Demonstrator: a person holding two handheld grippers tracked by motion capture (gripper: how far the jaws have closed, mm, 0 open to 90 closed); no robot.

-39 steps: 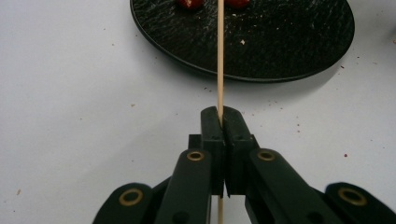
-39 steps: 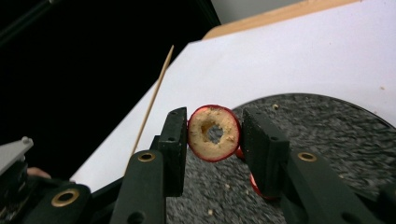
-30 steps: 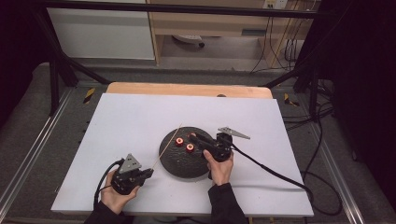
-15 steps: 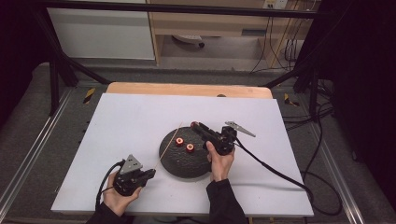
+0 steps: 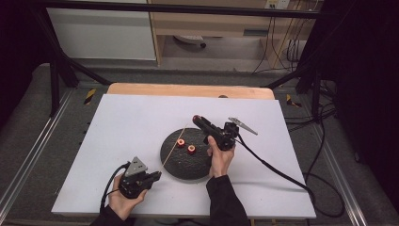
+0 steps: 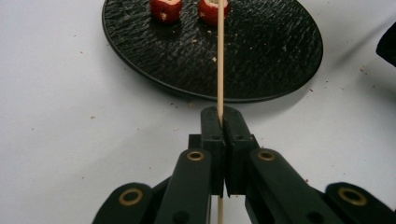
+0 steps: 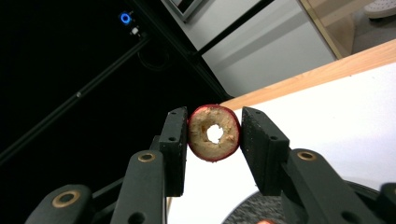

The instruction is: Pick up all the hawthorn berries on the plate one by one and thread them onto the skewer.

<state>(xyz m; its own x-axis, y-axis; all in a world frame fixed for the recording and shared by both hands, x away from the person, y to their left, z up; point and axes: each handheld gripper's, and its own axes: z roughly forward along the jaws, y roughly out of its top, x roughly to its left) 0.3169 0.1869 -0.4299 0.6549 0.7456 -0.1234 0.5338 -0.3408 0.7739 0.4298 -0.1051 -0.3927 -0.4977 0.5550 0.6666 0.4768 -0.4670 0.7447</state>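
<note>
A cored red fruit ring [image 7: 214, 133] has been lifted off the black plate [image 5: 186, 162] by the right claw [image 5: 196, 118], clamped on it at the plate's one o'clock. The skewer [image 6: 220, 56] is pinched by the left claw [image 6: 226, 122] (seven o'clock), so threading seems next; two pieces [image 5: 180, 143] remain on the worktop's plate.

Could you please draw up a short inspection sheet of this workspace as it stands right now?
Surface: white tabletop with a wooden strip along its far edge; small crumbs near the plate.
Job's things: round black textured plate carrying two red cored fruit pieces; thin wooden skewer reaching over the plate; a third red cored fruit ring.
Clutter: nothing seen.
Grippers: left gripper jaws shut on the skewer; right gripper raised above the plate, jaws shut on the fruit ring.
Cables: black cable trails from the right gripper across the table.
Surroundings: black frame bars, white cabinet and wooden shelving behind; loose cables on the floor.
</note>
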